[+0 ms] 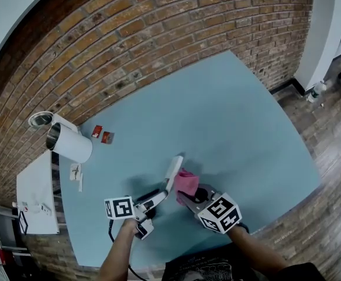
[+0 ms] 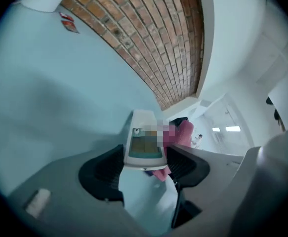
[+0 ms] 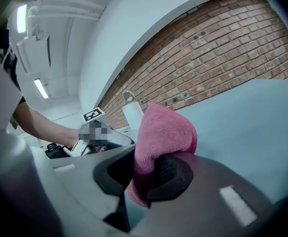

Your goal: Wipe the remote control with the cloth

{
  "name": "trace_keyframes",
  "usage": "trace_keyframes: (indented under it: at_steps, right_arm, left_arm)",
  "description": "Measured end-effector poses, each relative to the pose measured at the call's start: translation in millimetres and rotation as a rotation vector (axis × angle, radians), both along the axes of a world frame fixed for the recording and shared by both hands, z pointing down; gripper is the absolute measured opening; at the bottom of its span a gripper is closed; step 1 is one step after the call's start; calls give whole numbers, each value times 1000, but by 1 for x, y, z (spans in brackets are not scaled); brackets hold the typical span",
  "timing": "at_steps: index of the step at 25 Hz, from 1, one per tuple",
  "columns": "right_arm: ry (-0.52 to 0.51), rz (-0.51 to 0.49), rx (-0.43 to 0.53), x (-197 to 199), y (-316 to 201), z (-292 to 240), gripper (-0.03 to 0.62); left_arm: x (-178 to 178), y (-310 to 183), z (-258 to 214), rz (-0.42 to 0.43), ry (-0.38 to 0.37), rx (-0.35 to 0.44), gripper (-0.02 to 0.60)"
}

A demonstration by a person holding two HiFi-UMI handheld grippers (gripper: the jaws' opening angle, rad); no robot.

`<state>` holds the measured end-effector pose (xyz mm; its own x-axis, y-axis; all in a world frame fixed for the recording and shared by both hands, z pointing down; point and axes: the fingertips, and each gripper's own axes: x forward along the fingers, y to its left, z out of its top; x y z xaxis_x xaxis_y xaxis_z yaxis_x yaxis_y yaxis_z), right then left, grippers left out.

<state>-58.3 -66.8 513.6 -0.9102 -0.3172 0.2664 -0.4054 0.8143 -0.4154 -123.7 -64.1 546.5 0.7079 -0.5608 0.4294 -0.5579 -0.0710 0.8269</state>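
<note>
A white roll (image 1: 71, 142) is seen lying on its side far out to the left of the left gripper (image 1: 160, 194), at the table's (image 1: 234, 116) edge by the brick wall (image 1: 158, 28). Two small red packets (image 1: 97, 131) are seen just beside it, ahead and to the left of that gripper.

The left gripper is held low over the near part of the table, and its jaws are clamped on the lower end of the remote control (image 1: 174, 168). In the left gripper view the remote control (image 2: 143, 144) is seen standing up between the two dark pads (image 2: 106, 169) of the left gripper (image 2: 144, 168), gripped by its side edges, with its display turned toward the camera. Its top end is pointed away from the gripper.

The pink cloth (image 1: 187, 180) is found just right of the remote control, touching its side. It shows behind the remote's right edge in the left gripper view (image 2: 182, 132).

The right gripper (image 1: 189, 196) is held close beside the left one, and a fold of the cloth is pinched between its jaws. In the right gripper view the cloth (image 3: 163, 130) is bunched up above the pads of the right gripper (image 3: 146, 174), and a corner hangs down between them.
</note>
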Motion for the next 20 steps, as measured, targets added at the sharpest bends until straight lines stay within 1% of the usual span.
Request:
trace_keyframes:
  at_steps: [4, 6, 8, 11, 12, 14, 20]
  right_arm:
    - [12, -12, -7, -1, 3, 3, 64]
    - [17, -14, -11, -1, 3, 4, 64]
    - [22, -18, -12, -1, 4, 5, 64]
    - [27, -23, -9, -1, 5, 5, 64]
    - [28, -24, -9, -1, 6, 5, 64]
    - [28, -26, -7, -1, 6, 5, 64]
    - [24, -50, -5, 1, 11, 4, 64]
  left_arm:
    - [-6, 7, 6, 157, -154, 15, 267]
    - [-13, 9, 9, 238, -250, 31, 267]
    - [-19, 13, 15, 342, -374, 37, 267]
    - [-28, 22, 27, 516, -584, 24, 267]
    - [-31, 24, 30, 557, -637, 21, 267]
    - [-31, 26, 33, 600, -698, 22, 267]
    - [-28, 30, 38, 646, -819, 33, 273]
